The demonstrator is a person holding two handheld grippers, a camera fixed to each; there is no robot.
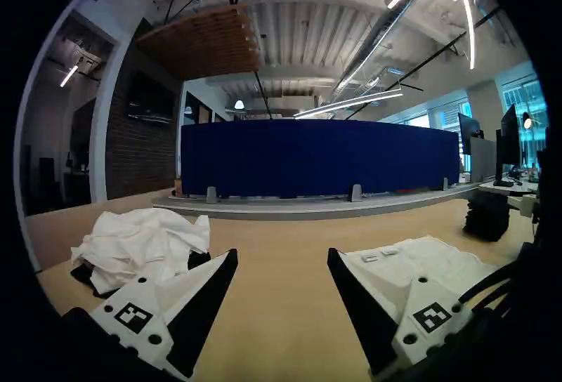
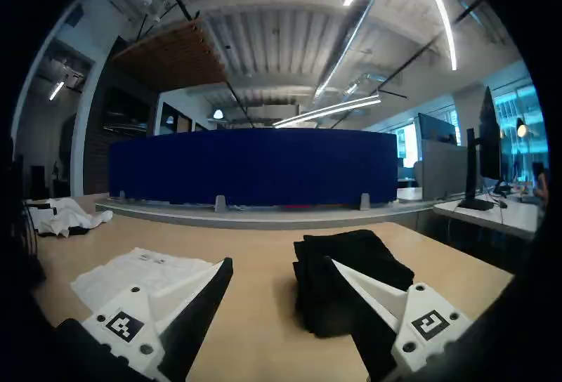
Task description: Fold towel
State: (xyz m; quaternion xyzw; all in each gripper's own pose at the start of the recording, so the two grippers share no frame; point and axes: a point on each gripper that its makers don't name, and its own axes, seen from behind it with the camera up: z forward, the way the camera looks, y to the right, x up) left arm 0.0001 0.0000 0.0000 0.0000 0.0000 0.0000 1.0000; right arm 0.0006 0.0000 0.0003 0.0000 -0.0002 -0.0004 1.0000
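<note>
Tabletop of pale wood, close beneath two handheld grippers. In the left gripper view, the left gripper sits low over the wood, its two white-and-black fingers spread wide with nothing between them. Just past its left finger lies a crumpled heap of white cloth, something dark showing under its near edge. Past its right finger a white towel lies spread flat on the table, with small tags near its far edge. Further right stands a folded black stack.

In the right gripper view, the right gripper also has its fingers parted and empty. The flat white towel lies beyond its left finger. The black stack sits right behind its right finger, and I cannot tell whether they touch. The crumpled heap lies far off to the left.

Behind the table runs a long blue partition. A monitor stands on a desk to the right, under strip lights.
</note>
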